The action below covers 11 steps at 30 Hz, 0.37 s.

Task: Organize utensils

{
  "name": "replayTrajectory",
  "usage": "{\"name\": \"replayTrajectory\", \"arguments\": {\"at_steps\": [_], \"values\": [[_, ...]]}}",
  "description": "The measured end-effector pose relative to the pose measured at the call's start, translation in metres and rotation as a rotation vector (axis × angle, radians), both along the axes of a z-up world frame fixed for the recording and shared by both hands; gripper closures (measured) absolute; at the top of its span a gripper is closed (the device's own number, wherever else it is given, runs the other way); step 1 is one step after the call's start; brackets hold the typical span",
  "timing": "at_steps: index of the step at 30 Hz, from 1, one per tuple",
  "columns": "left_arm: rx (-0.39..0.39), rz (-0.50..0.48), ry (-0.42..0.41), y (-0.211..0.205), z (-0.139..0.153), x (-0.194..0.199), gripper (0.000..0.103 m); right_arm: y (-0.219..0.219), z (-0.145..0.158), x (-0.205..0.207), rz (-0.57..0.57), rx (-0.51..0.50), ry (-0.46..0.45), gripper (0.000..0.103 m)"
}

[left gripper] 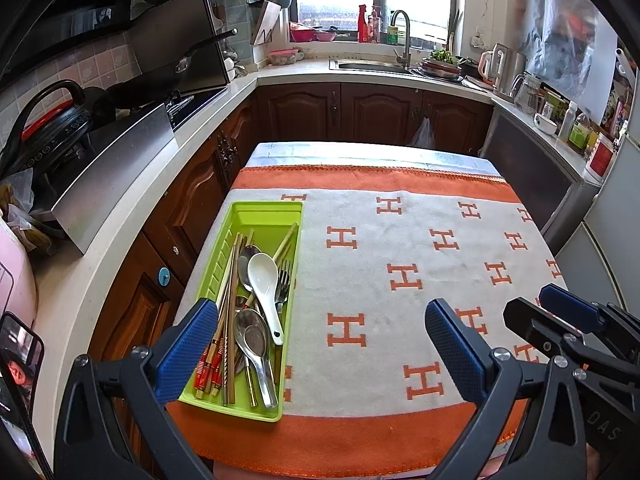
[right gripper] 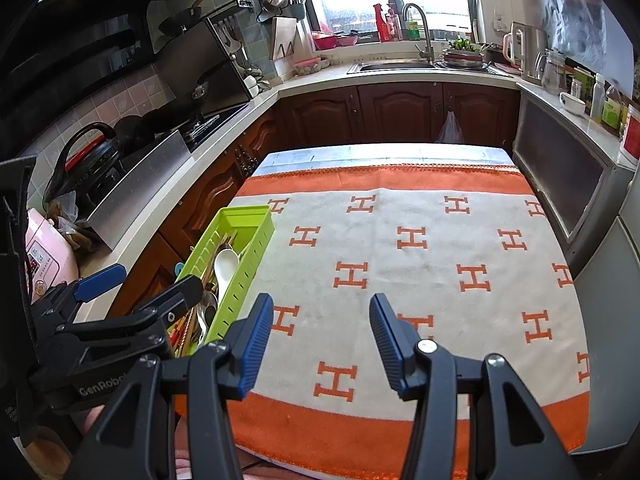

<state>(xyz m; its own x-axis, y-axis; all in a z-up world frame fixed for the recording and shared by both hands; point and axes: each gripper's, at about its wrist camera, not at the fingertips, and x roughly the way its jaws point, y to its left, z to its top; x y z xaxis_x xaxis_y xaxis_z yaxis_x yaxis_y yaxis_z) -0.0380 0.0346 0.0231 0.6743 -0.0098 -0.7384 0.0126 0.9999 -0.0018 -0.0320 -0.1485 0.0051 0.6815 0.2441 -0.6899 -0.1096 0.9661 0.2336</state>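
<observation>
A green utensil tray [left gripper: 262, 216] sits at the left edge of the table on an orange and white cloth [left gripper: 400, 240]. It holds a white ceramic spoon [left gripper: 264, 280], metal spoons [left gripper: 250, 338], a fork [left gripper: 283, 280] and several chopsticks [left gripper: 226, 320], all mixed. My left gripper [left gripper: 320, 344] is open and empty above the near edge, its left finger beside the tray. My right gripper [right gripper: 320, 340] is open and empty over the cloth, right of the tray [right gripper: 244, 224]. The right gripper also shows in the left wrist view [left gripper: 560, 312].
A kitchen counter [left gripper: 132, 216] runs along the left with a stove and pans [left gripper: 176, 68]. A sink with a tap [left gripper: 402, 36] stands at the back under a window. Bottles and a kettle [left gripper: 504, 64] line the right counter. Wooden cabinets [left gripper: 360, 112] stand beyond the table.
</observation>
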Motion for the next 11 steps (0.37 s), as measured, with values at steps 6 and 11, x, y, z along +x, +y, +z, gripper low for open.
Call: {"name": "replayTrajectory", "arguments": {"at_steps": [6, 11], "values": [[0.001, -0.002, 0.004, 0.0017, -0.0018, -0.0006, 0.001, -0.001, -0.0006, 0.0009, 0.002, 0.001, 0.001, 0.053], [0.004, -0.003, 0.008, 0.0021, -0.0036, -0.0008, 0.001, -0.0006, 0.0, 0.0012, 0.001, 0.0, 0.001, 0.053]]}}
